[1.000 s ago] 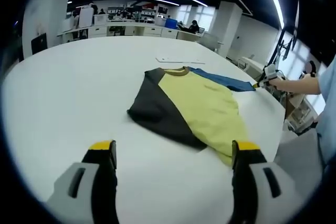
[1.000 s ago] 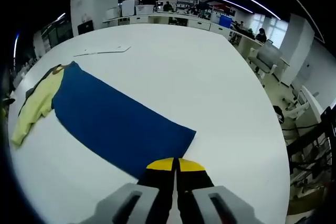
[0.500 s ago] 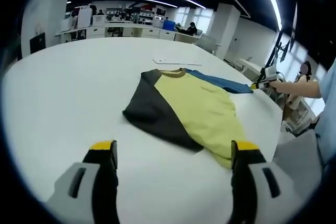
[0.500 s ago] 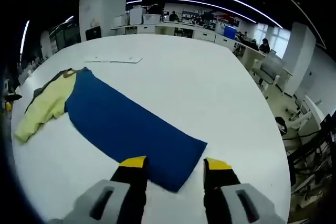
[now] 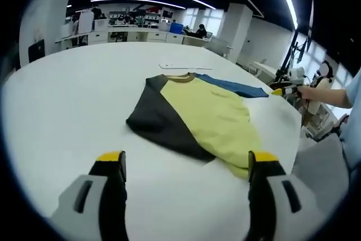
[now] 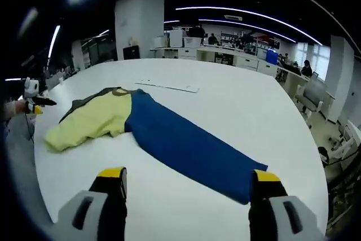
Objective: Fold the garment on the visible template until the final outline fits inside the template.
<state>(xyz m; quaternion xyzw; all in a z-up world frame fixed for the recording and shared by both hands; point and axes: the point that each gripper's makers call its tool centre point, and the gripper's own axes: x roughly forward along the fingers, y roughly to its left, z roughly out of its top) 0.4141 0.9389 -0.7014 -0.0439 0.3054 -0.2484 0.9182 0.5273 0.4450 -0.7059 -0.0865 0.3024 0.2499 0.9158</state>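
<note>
- Left gripper view looks along the left tongs (image 5: 187,165), whose two yellow-tipped jaws stand wide apart and hold nothing.
- Just beyond these jaws the garment (image 5: 198,114) lies flat on the white bench (image 5: 62,94); it is a shirt with a yellow body, a dark grey sleeve on the left and a blue sleeve on the far right.
- A brown collar (image 5: 179,76) shows at the far end of the shirt.
- Past the collar a thin white sheet (image 5: 181,66) lies flat on the bench, apart from the shirt.
- At the right edge of this view a person's hand (image 5: 317,93) holds the other tongs near the end of the blue sleeve.
- Right gripper view shows the right tongs (image 6: 188,178) with the jaws also wide apart and nothing between them.
- Here the blue sleeve (image 6: 189,145) stretches from the yellow body toward the near right, and its end lies close to the right jaw but does not touch it.
- At the left edge of this view the left tongs appear small, above the edge of the bench.
- Far behind the bench there are office desks (image 6: 225,55) under long ceiling lights.
</note>
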